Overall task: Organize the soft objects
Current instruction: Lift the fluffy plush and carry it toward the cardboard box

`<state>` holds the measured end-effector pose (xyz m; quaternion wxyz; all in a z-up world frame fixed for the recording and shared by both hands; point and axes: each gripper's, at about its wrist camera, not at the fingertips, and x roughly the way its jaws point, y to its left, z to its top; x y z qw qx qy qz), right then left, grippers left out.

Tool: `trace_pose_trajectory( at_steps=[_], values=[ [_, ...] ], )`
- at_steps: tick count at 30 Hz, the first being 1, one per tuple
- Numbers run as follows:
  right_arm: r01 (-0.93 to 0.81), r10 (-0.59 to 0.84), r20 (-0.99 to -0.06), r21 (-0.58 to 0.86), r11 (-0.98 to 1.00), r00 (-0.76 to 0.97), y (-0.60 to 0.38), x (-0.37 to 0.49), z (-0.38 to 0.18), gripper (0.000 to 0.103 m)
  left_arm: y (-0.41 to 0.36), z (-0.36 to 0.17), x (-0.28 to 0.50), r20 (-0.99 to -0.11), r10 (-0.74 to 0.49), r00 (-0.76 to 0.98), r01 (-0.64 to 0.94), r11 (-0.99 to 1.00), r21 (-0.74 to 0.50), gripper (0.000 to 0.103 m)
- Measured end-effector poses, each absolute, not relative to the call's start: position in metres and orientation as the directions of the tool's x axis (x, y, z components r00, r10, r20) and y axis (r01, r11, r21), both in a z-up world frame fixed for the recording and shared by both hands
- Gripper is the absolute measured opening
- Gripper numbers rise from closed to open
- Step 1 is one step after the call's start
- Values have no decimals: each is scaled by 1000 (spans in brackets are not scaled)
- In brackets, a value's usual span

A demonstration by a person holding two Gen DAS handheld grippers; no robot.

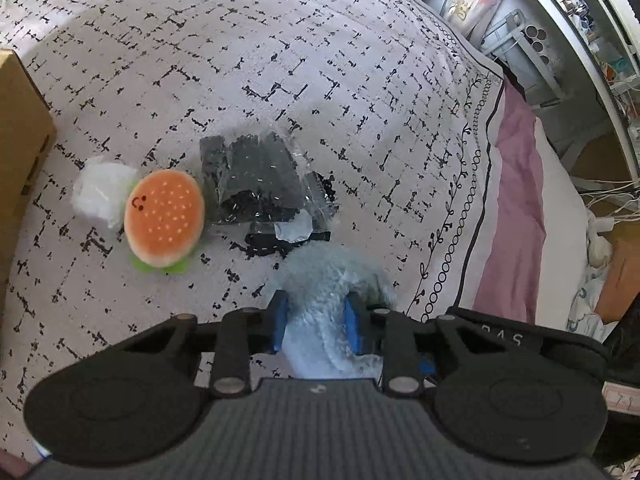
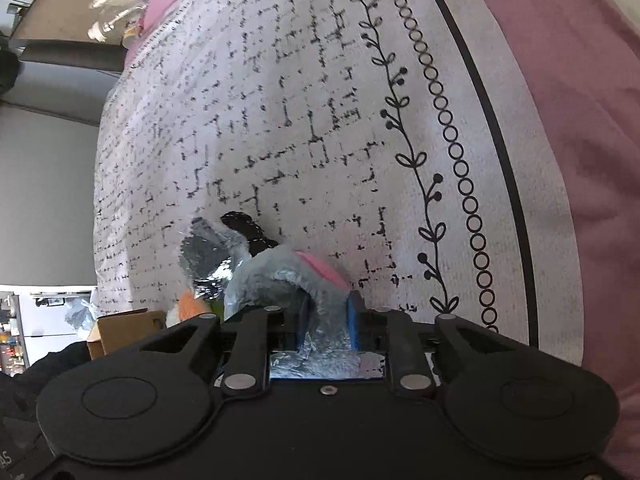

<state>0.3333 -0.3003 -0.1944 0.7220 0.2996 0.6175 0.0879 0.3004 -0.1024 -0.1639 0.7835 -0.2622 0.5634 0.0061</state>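
Patterned bedspread (image 1: 280,60) carries one burger plush (image 1: 164,222) and one black packet (image 1: 260,188); both jaws pinch one grey plush (image 1: 332,280).

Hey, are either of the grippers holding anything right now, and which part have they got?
Both grip the fluffy light-blue plush toy. The left gripper pinches a narrow limb-like part; the right gripper clamps another furry section near its pink patch.

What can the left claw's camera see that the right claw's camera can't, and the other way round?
Only the left wrist view shows the burger plush's smiling face, the white bag behind it, and shelves beyond the bed. Only the right wrist view shows the pink patch on the blue plush. Both show the patterned bedspread, the cardboard box, the dark packet, and each claw, left claw and right claw, shut on blue plush.
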Motion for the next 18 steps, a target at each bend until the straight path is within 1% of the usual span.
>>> trace_pose_trajectory(
  at_steps=[9, 18],
  values=[
    [210, 513, -812, 573, 792, 279, -296, 315, -166, 18, -92, -138, 288, -867, -287, 406, -279, 865, -417, 29],
    [157, 503, -797, 573, 804, 334, -282, 299, -136, 18, -82, -111, 270, -842, -288, 457, -250, 866, -432, 29]
  ],
)
